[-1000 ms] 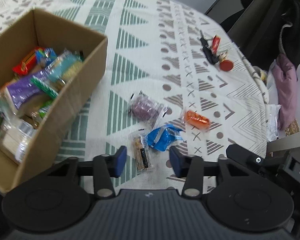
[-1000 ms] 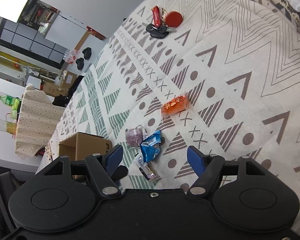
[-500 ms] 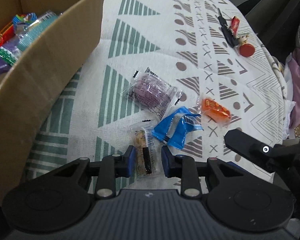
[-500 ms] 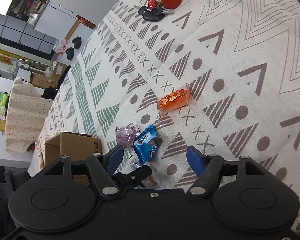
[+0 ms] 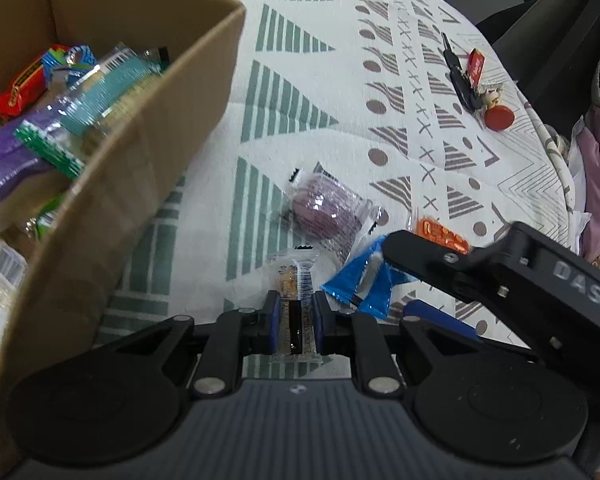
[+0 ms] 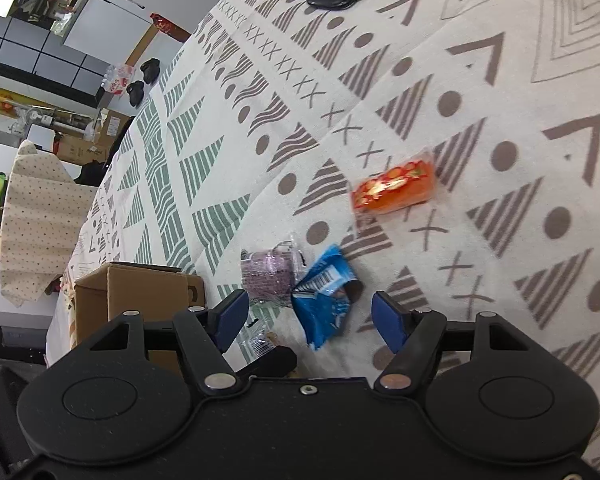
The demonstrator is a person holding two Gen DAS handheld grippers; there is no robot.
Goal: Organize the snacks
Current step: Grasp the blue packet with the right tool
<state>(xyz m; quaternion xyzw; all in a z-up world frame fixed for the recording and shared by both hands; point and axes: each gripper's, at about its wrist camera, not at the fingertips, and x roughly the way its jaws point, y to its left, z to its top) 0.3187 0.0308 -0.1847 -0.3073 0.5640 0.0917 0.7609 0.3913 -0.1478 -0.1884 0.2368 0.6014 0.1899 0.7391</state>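
Since a second before, the left gripper had dropped and shut its jaws on the clear snack bar, near on the worktop. It should lift straight, then go left to the box. The right gripper had its jaws apart over the blue packet.

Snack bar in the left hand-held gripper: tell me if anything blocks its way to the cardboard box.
Nothing visible does. The left hand-held gripper is shut on the snack bar; only bare tablecloth lies between it and the cardboard box, whose near wall it must clear.
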